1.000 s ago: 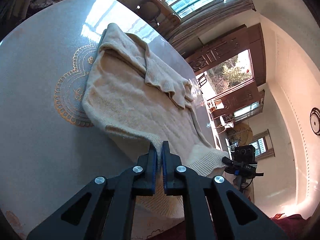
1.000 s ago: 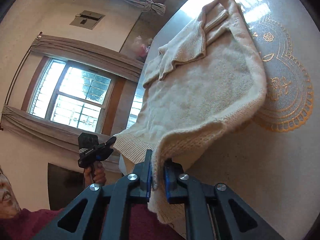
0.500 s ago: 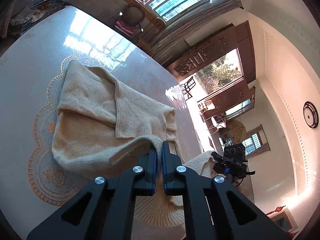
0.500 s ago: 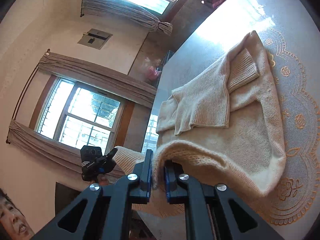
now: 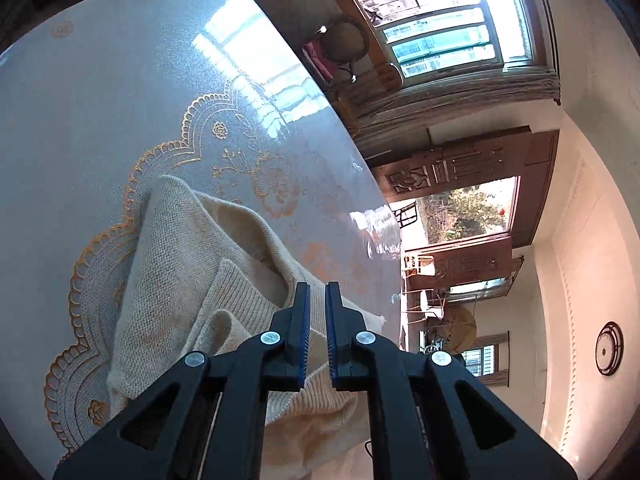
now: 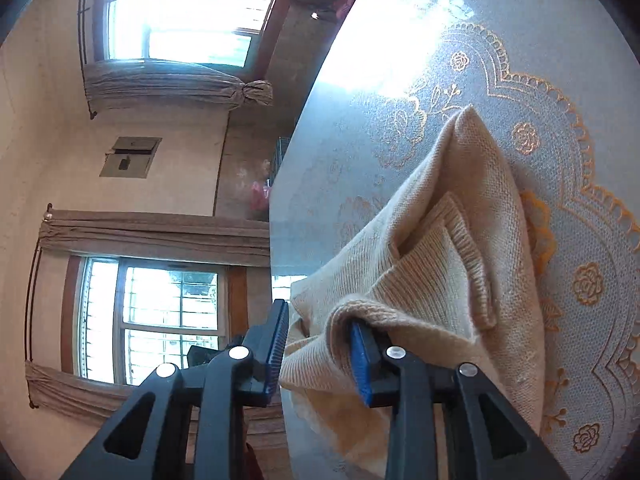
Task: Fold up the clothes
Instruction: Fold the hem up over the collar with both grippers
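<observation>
A round table (image 5: 100, 92) under a glossy cover printed with a gold lace medallion (image 6: 580, 216) fills the room's middle. Windows, drawn-back curtains and a carved wooden door stand behind it.

On the medallion lies the cream knit sweater (image 5: 172, 264). A second ago it lay spread long, with its ribbed hem hanging off the near table edge and pinched in both grippers. Now the hem has been carried over the body and the garment sits as a shorter, doubled bundle entirely on the table. Its sleeves are tucked in the middle, and a ribbed cuff (image 6: 464, 236) shows between the layers.

The left gripper (image 5: 317, 312) hangs just over the near ribbed edge. A narrow slit of daylight shows between its blue pads and no cloth is in it, so it has let go, its jaws only just parted.

The right gripper (image 6: 320, 340) is opening. Its jaws stand clearly apart, and a fold of knit is draped over the right-hand finger (image 6: 362, 360) but is no longer squeezed.

Judging from this, the lengthwise fold has just been laid and released. What remains is probably freeing that snagged fold without dragging the top layer askew, then perhaps one more fold or a smoothing pass, since the near edge looks bunched.
</observation>
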Demonstrator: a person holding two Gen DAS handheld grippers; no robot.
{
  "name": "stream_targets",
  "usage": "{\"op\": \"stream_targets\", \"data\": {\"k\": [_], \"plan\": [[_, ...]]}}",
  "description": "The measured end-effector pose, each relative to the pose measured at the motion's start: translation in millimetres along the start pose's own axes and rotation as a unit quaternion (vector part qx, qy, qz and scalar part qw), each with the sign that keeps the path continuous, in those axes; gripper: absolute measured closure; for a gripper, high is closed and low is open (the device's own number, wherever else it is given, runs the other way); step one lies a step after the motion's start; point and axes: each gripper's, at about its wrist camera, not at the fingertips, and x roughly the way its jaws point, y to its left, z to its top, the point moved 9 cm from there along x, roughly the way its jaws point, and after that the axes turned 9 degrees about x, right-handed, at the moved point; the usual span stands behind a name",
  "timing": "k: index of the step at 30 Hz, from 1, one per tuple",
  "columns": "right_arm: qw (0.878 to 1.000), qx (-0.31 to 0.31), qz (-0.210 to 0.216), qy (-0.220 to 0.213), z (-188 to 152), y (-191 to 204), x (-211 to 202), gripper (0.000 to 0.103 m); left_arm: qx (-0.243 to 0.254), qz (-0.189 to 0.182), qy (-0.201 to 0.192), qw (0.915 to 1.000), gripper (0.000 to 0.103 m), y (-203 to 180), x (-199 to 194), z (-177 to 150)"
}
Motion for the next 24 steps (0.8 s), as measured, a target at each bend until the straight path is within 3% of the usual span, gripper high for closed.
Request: {"op": "stream_targets", "data": {"k": [4,6,9,11,13,15,16,18,20,21,22,24], "plan": [[0.998,0.064,-0.021,0.013,19,-21,10,0.072,0.009,0.016,0.008,0.9998,0.097,-3,10,-1],[0.997,0.063,-0.041,0.009,23,-28,5,0.071,0.009,0.019,0.003,0.9998,0.097,-3,2,-5],[0.995,0.005,-0.092,0.026,5,-23,-1,0.07,0.017,0.034,-0.002,0.9993,0.093,3,-18,-14],[0.986,-0.071,-0.145,0.031,-12,-10,-4,0.07,0.023,0.043,0.009,0.9987,0.09,8,-28,-23],[0.975,-0.137,-0.165,0.063,-38,7,5,0.07,0.029,0.058,0.02,0.9977,0.087,14,-34,-31],[0.958,-0.195,-0.19,0.091,-63,22,20,0.069,0.027,0.064,0.03,0.9971,0.083,19,-36,-37],[0.942,-0.238,-0.217,0.097,-73,28,28,0.069,0.025,0.073,0.037,0.9963,0.082,23,-35,-39],[0.891,-0.326,-0.304,0.08,-80,34,41,0.069,0.033,0.086,0.055,0.9942,0.078,26,-30,-45],[0.834,-0.392,-0.385,0.057,-78,37,45,0.069,0.034,0.065,0.082,0.994,0.078,22,-24,-55],[0.831,-0.388,-0.394,0.054,-71,36,42,0.069,0.033,0.047,0.096,0.9937,0.075,19,-21,-60],[0.838,-0.377,-0.391,0.055,-66,38,42,0.069,0.028,0.045,0.102,0.9934,0.075,19,-18,-64],[0.848,-0.37,-0.373,0.075,-67,41,48,0.069,0.035,0.066,0.104,0.9918,0.075,22,-16,-69]]}}
